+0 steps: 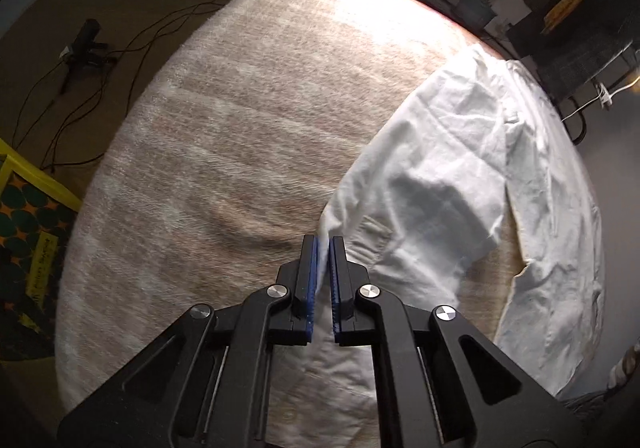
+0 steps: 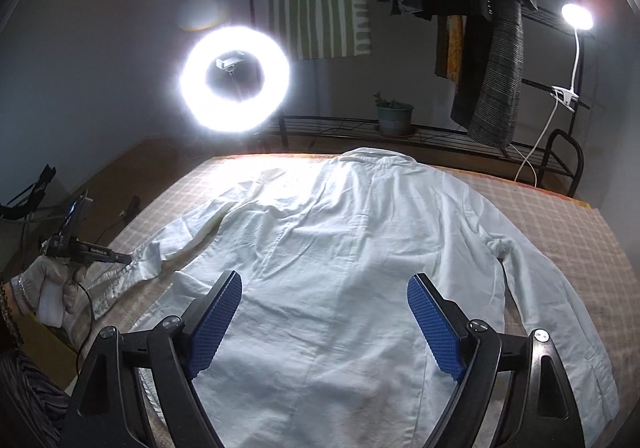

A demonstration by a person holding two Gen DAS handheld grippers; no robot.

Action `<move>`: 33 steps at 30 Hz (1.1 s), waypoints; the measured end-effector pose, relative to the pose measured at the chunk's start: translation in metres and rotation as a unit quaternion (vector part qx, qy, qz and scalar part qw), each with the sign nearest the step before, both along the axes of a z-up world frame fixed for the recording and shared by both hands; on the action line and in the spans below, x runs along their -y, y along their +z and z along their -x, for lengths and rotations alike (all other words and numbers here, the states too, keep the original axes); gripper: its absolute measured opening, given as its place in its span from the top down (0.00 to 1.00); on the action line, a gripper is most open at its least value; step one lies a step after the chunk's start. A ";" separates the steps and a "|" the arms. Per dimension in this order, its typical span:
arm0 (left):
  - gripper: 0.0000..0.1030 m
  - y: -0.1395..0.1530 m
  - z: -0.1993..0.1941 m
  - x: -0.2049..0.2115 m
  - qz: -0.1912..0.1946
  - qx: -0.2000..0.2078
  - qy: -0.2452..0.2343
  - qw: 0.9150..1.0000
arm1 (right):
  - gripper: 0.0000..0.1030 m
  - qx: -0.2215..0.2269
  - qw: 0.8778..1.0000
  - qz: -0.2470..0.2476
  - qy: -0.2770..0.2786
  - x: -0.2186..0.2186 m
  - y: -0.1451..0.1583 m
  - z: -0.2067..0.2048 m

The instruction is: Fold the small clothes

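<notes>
White shirt (image 2: pixel 340 248) lies spread back-up on the checked bed cover (image 1: pixel 240 128), collar toward the ring light (image 2: pixel 236 78). Left gripper (image 1: pixel 324 244) is clamped shut on the cuff end of the left sleeve (image 2: pixel 176 244); right gripper (image 2: pixel 324 288) hangs open over the lower back, holding nothing. Risk as I see it: that thin pinch slips, or pulling drags the whole shirt askew and bunches it. Nothing else sits on the bed; the clothes rack (image 2: pixel 480 28) and plant pot (image 2: pixel 394 116) stand well clear.
</notes>
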State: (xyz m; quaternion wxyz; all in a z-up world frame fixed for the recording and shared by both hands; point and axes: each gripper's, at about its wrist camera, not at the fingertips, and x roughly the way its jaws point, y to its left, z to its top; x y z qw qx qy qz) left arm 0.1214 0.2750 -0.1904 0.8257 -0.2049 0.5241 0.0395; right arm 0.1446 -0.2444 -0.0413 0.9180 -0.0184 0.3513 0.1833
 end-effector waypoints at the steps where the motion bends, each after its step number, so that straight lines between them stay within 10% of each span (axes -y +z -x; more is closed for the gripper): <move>1: 1.00 0.004 0.000 0.005 -0.010 0.007 -0.004 1.000 | 0.16 0.000 1.000 -0.001 -0.002 0.000 0.001 0.000; 18: 1.00 0.104 0.015 0.144 -0.032 0.165 -0.133 0.977 | 0.16 0.017 1.000 0.015 0.010 0.002 0.009 0.015; 30: 1.00 0.077 0.021 0.274 -0.085 0.137 -0.298 0.941 | 0.24 -0.026 0.999 -0.015 0.017 0.021 0.002 0.015; 33: 0.74 0.076 0.026 0.277 -0.085 0.123 -0.306 0.940 | 0.24 -0.036 0.999 -0.026 0.012 0.030 0.000 0.012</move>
